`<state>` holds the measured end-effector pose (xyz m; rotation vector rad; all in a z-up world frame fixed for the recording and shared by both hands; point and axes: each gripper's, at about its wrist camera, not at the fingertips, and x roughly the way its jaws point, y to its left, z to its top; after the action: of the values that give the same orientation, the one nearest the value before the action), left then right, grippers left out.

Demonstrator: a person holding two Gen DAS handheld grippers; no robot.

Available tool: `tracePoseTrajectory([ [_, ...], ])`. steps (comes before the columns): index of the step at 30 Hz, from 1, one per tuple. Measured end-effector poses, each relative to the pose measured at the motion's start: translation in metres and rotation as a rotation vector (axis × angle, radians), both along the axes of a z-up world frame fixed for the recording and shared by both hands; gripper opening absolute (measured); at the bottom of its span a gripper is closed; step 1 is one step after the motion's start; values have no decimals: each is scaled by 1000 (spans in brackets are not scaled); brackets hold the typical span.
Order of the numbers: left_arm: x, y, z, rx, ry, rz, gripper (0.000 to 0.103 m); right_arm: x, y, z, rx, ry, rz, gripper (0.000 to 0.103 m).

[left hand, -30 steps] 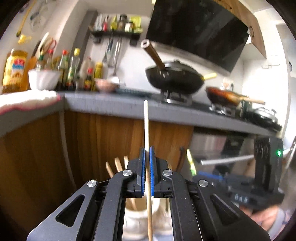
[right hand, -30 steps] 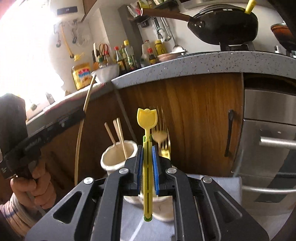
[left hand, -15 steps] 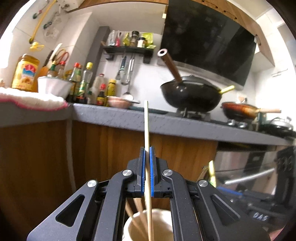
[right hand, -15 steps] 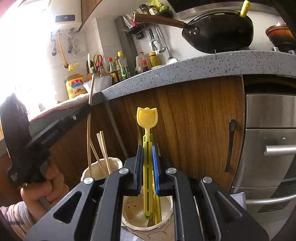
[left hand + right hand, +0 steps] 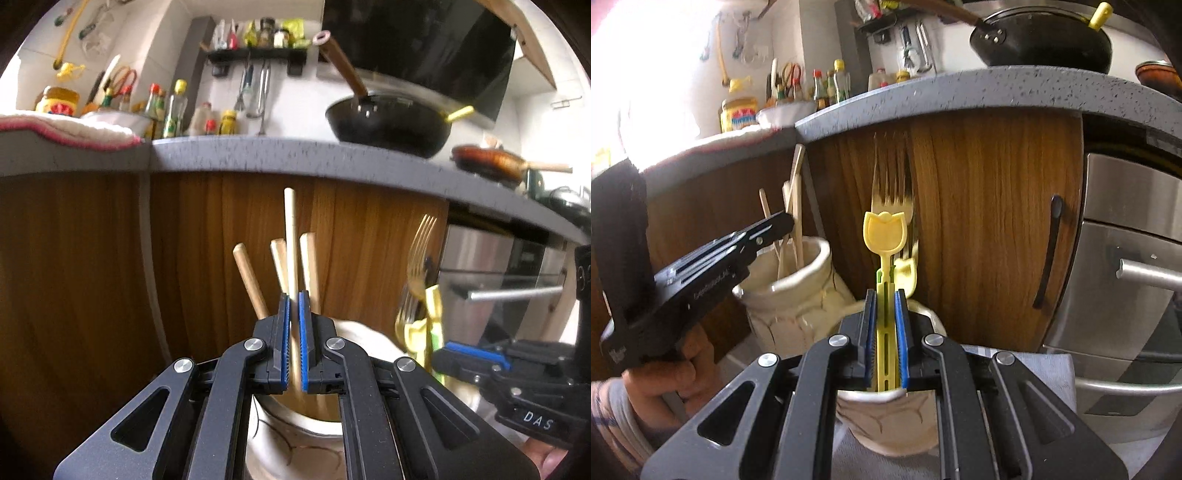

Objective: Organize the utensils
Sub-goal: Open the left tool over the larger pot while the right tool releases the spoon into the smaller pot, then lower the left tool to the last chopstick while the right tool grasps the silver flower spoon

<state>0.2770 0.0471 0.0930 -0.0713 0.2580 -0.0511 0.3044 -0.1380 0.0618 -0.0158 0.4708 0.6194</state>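
Left wrist view: chopstick lowered into its jar.
The left gripper (image 5: 292,332) was clenched on an upright chopstick (image 5: 290,236), its lower end inside the ceramic jar (image 5: 295,439) directly below, beside three others.

Right wrist view: the right gripper (image 5: 885,332) clasped a yellow tulip-topped utensil (image 5: 884,236), vertical, over the ceramic cup (image 5: 886,417) beneath holding forks (image 5: 891,184).

Both tongs (image 5: 291,314) (image 5: 885,314) nearly closed, pointing forward.

White letters "DAS" stood on the black body of the right tool (image 5: 532,417). Small print on the left tool's black body (image 5: 701,284) was too blurred to read.
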Motion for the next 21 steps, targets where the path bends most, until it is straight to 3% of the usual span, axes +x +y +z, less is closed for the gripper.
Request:
tracePoseTrajectory([
  [5, 0, 3, 0, 4, 45, -3, 9, 0, 4, -2, -57, 17, -4, 10],
  [10, -16, 8, 7, 3, 28, -5, 17, -5, 6, 2, -90, -2, -19, 12],
  [13, -30, 9, 15, 16, 18, -27, 34, -11, 6, 7, -84, -10, -15, 23],
  [15, -39, 9, 18, 28, 15, -41, 55, -17, 4, 11, -76, -21, -10, 28],
  [21, -63, 18, 22, 51, 19, -28, 57, -32, -5, 21, -74, -28, -6, 32],
])
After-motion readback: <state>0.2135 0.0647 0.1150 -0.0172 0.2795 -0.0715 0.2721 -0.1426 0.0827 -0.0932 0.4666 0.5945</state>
